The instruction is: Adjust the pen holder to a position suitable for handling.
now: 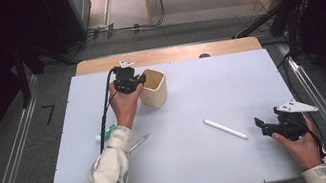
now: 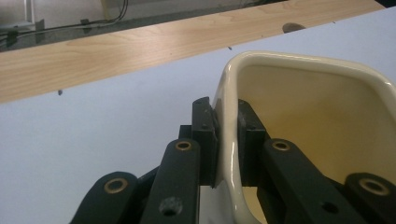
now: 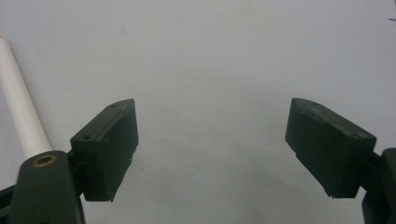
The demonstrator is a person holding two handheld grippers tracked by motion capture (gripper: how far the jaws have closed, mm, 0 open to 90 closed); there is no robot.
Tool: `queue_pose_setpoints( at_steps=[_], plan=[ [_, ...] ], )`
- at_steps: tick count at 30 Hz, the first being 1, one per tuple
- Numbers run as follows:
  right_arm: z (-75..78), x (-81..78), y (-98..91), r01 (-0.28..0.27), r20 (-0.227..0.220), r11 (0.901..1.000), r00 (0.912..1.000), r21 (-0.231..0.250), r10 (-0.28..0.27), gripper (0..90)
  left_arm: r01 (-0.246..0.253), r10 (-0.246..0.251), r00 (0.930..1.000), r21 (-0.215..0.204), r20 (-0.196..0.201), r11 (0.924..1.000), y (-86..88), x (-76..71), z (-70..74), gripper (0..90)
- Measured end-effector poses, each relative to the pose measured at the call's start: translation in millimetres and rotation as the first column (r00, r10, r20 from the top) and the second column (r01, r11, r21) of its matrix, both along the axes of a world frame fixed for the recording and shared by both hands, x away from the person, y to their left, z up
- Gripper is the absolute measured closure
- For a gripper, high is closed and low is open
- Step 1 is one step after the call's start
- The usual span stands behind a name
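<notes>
Pinching the near wall of the cream, glossy square-mouthed cup (image 2: 308, 116), our left gripper (image 2: 226, 135) has one pad outside and one inside the rim, jaws closed tight on that thin wall. We see the cup upright in the upper middle of the high view (image 1: 153, 87), on the white tabletop (image 1: 211, 88). It looks rigid, smooth and empty, so we judge it light but slippery; a rim grip could let it swing or slide, and taking hold low on the wall seems safer. Our right gripper (image 3: 212, 140) hovers at lower right, jaws wide apart on nothing, beside the white stick (image 3: 18, 107).
</notes>
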State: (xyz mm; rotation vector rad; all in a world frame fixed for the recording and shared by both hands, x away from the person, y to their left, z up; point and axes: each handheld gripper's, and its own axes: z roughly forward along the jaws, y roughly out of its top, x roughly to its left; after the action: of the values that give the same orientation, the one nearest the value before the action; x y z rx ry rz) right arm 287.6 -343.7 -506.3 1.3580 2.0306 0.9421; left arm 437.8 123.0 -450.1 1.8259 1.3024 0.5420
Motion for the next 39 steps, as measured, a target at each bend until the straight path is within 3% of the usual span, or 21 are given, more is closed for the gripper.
queue_pose_setpoints(
  at_steps=[11, 29, 39],
  plan=[
    [-0.4, 0.2, 1.1, 0.004, -0.005, 1.0000, 1.0000, -0.007, -0.004, 15.7, 0.009, -0.010, 0.9997, -0.011, -0.021, 0.9999, -15.7, -27.0, 0.3, 82.1],
    [-0.8, 0.2, 3.0, 0.009, -0.007, 0.9999, 0.9999, -0.011, -0.009, 15.7, 0.049, -0.048, 0.9986, 0.040, -0.020, 0.9980, -51.2, -74.9, 0.3, 82.3],
    [-0.8, 0.2, 3.2, 0.008, -0.006, 0.9999, 0.9999, -0.014, -0.008, 15.7, 0.061, -0.061, 0.9980, 0.025, -0.020, 0.9978, -54.1, -81.3, -1.7, 80.1]
  ],
)
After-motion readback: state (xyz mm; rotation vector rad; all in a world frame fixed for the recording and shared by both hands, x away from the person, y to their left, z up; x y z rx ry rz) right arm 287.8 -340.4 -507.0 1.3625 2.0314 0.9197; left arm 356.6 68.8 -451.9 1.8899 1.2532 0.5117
